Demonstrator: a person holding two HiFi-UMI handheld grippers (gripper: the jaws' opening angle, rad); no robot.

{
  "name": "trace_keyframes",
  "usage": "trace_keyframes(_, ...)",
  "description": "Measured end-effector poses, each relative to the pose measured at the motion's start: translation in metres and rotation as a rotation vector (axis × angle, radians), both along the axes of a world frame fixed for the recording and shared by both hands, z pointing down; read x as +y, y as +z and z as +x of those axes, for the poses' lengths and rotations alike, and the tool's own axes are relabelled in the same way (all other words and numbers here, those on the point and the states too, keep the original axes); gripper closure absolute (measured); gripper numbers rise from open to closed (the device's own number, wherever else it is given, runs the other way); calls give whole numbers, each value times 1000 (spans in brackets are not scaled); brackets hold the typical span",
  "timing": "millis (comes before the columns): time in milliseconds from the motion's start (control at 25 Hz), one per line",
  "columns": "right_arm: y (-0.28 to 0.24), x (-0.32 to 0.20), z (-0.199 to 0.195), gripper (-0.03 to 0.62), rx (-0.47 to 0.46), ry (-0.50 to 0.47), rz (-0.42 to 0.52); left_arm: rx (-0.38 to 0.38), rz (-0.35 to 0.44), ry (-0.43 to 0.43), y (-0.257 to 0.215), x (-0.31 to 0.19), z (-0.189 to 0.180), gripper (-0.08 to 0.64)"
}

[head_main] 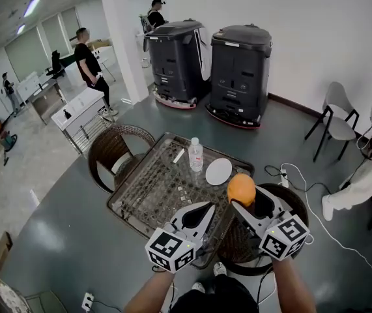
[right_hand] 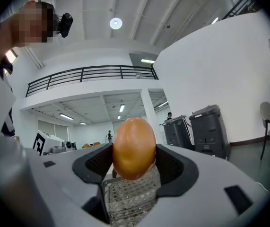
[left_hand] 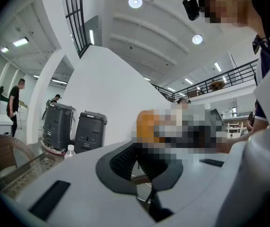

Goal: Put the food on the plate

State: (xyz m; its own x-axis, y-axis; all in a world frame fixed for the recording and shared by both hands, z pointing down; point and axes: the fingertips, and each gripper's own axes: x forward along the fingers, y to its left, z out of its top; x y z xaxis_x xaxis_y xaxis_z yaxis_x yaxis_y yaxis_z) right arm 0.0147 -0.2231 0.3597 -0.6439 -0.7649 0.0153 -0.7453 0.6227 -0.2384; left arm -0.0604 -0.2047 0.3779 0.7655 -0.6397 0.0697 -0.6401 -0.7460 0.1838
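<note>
Got a smooth round orange piece of food (head_main: 241,189) pinched in the right gripper (head_main: 248,202), jaws parted just wide enough to press on both its sides. Holding it up in the air, off the table, so not yet on the small round white plate (head_main: 219,171). Looks glossy and a bit egg-shaped from the right gripper view. Got the left gripper (head_main: 207,208) parked just beside it on the left, jaws closed right up against each other, gripping nothing. Looking down from the head view, can see the plate lying on a rectangular glass-topped wicker table (head_main: 140,197), just past the food. Also seeing a clear plastic water bottle with a white cap (head_main: 195,154) standing upright right beside the plate, on its left. Can spot brown wicker chairs (head_main: 111,147) around the table, plus two big dark grey boxy machines (head_main: 241,70) over by the white wall (head_main: 290,38).
</note>
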Motion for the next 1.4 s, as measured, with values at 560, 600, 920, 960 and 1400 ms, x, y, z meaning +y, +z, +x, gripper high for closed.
trace_keyframes(560,35,-89,16,301,-20,-63,-62,-42,-47,-48,24,-77,21,553)
trace_keyframes(600,44,-95,17,301,-15,-65,-78,-45,-55,-53,28,-80,21,553)
trace_keyframes(920,137,-147,17,301,10,-83,-256,-81,-168,-87,84,-116,22,554)
trace_keyframes(960,146,-154,17,301,12,-83,-271,-84,-181,-87,91,-120,23,553)
trace_keyframes(1400,266,-229,9,301,150,-85,-424,-153,-269,-76,160,-166,29,553)
